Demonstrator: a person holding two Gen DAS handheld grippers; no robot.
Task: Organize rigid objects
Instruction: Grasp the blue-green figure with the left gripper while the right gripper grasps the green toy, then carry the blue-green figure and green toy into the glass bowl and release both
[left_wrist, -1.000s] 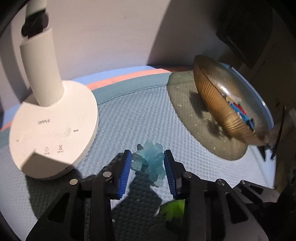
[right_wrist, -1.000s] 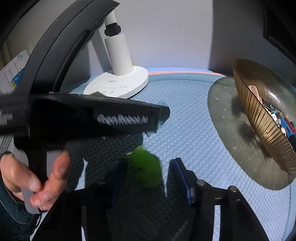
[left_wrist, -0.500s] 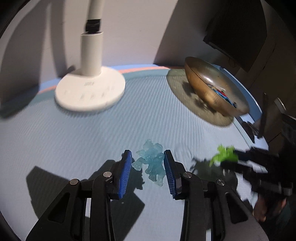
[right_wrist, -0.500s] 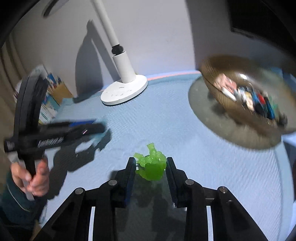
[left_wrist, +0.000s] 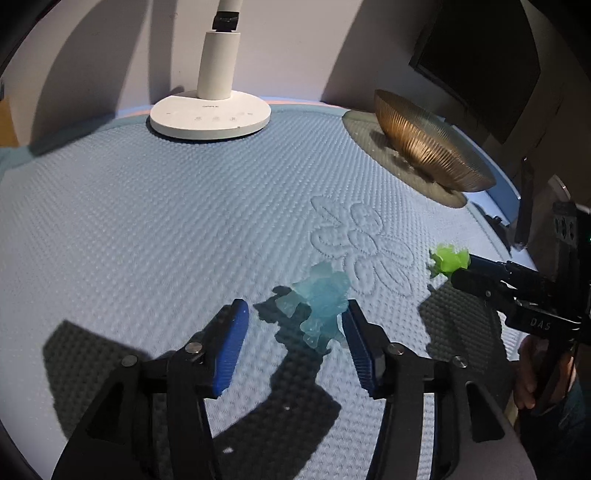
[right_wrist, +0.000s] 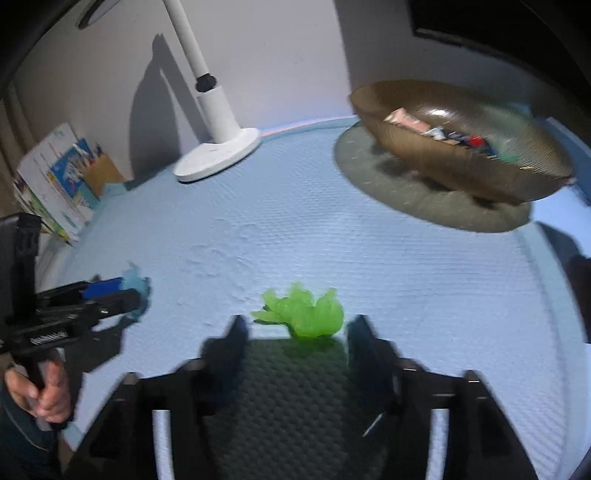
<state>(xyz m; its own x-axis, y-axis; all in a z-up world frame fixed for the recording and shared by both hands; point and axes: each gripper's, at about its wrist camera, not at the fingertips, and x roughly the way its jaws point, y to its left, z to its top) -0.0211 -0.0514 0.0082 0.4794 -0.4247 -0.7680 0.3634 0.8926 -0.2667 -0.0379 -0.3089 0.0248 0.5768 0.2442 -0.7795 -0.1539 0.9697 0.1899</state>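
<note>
Blue mat (left_wrist: 147, 229): lamp (left_wrist: 210, 114), gold bowl (left_wrist: 428, 147).

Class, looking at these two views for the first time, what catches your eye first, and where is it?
A translucent blue toy figure lies on the pale blue mat between the left tool's open jaws. A bright green figure lies between the right tool's. A ribbed amber bowl sits behind.

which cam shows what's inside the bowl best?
Right wrist: it looks over the brown ribbed bowl rim, showing small items heaped inside, though blurred. Left wrist sees only the bowl's ribbed outer wall from the side; the contents are hidden.
</note>
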